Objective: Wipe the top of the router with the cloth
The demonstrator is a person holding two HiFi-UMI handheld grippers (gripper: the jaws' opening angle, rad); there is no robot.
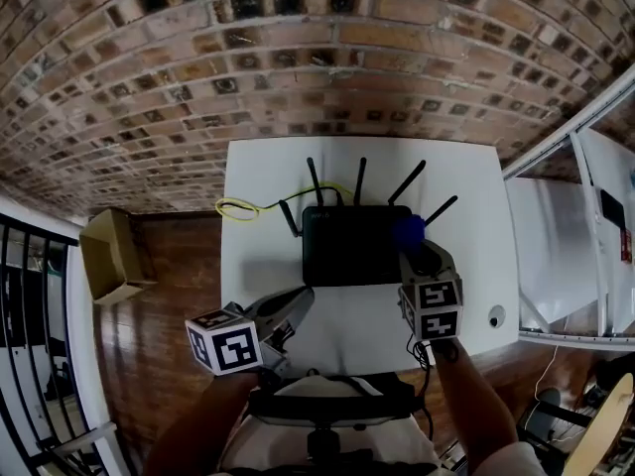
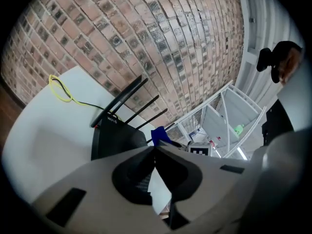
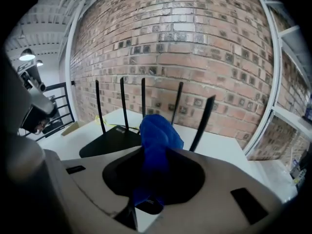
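- The router (image 1: 352, 241) lies flat in the middle of the white worktop (image 1: 258, 186). Its antennas (image 1: 359, 178) stand along the far edge toward the brick wall (image 1: 298, 67), which leaves its broad black top open from the near side.
- The right gripper (image 1: 417, 251) has its jaws clamped on the blue cloth (image 1: 408, 230). A bunched wad sticks out past the tips, so cloth rather than gripper would likely meet the router.
- In the head view the cloth sits over the router's near right corner. Whether it touches the surface cannot be told. A corner looks like a sensible place to begin a sweep leftward.
- The left gripper (image 1: 298, 300) hovers over the near left of the worktop, just short of the router. Its jaws are closed together with nothing between them, so it seems parked clear of the wiping path.
- A yellow cable (image 1: 238, 206) loops on the worktop at the far left, apart from both grippers.
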